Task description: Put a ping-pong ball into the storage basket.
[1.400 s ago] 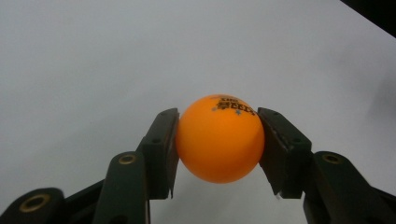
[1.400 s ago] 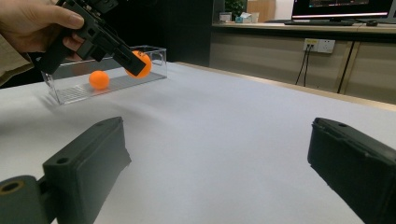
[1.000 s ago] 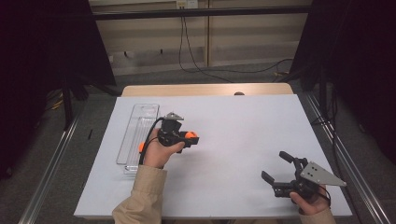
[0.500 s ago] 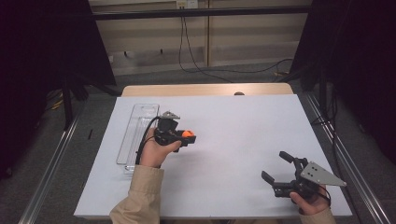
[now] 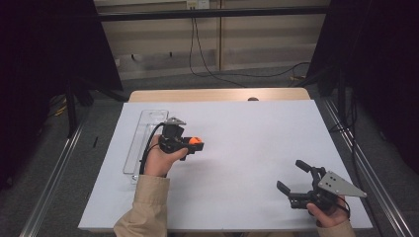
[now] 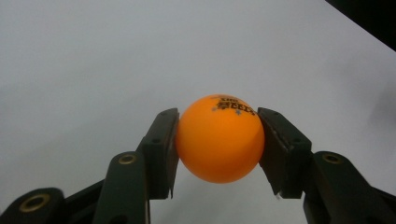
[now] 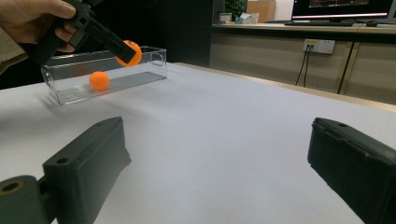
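My left gripper (image 5: pixel 193 144) is shut on an orange ball (image 5: pixel 196 142) and holds it above the white table, just right of a clear plastic tray (image 5: pixel 140 134). In the left gripper view the ball (image 6: pixel 219 149) sits squeezed between both jaws, printed side up. The right gripper view shows that held ball (image 7: pixel 130 52) in front of the tray (image 7: pixel 156 57), and a second orange ball (image 7: pixel 99 80) lying inside the tray. My right gripper (image 5: pixel 290 176) rests open near the table's front right corner, and in its own view the right gripper (image 7: pixel 219 135) has nothing between its jaws.
The white table sheet (image 5: pixel 247 143) spreads between the two grippers. A wooden strip (image 5: pixel 217 95) runs along the far edge, and metal rails (image 5: pixel 54 173) flank both sides. Cables (image 5: pixel 212 69) lie on the floor beyond the table.
My left gripper has drifted a little left and away, toward the tray, with the ball still in it. The right gripper has not moved.
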A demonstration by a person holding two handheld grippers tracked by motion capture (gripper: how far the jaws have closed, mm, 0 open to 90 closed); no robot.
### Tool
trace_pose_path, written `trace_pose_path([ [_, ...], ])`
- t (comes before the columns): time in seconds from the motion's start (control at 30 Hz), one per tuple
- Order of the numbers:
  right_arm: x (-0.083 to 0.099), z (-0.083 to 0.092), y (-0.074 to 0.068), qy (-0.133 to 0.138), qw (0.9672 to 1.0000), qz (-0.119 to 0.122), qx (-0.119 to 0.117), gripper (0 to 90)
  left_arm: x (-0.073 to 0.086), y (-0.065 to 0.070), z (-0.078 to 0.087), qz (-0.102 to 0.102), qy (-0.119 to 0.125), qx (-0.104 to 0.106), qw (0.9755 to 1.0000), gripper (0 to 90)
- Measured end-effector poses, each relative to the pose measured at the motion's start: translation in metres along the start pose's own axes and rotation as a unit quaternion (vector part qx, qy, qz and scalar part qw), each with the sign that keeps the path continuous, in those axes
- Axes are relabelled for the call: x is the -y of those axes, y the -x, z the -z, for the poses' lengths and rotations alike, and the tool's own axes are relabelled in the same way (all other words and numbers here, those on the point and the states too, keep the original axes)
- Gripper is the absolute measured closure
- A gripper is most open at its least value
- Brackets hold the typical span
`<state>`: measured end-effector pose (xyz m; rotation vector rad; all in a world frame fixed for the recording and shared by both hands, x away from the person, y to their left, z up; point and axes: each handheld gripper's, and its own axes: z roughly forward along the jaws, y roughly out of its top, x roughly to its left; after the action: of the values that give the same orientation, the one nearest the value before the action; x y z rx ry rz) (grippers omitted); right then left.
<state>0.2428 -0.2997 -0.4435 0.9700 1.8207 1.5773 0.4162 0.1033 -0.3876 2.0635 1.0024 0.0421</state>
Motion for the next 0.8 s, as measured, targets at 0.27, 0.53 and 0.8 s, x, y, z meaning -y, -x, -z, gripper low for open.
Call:
trace_pose_path([
  [0.27,0.000,0.000,0.000,0.000,1.0000,0.000,0.000,4.3,0.000,-0.003,0.005,0.002,0.004,-0.002,1.0000,50.8],
  [0.53,0.000,0.000,0.000,-0.001,1.0000,0.000,-0.001,4.4,0.001,-0.008,0.009,0.007,0.007,-0.007,0.9999,50.8],
  [0.8,0.000,0.000,0.000,0.000,1.0000,0.000,0.000,4.3,0.002,-0.011,0.015,0.013,0.012,-0.010,0.9998,50.8],
])
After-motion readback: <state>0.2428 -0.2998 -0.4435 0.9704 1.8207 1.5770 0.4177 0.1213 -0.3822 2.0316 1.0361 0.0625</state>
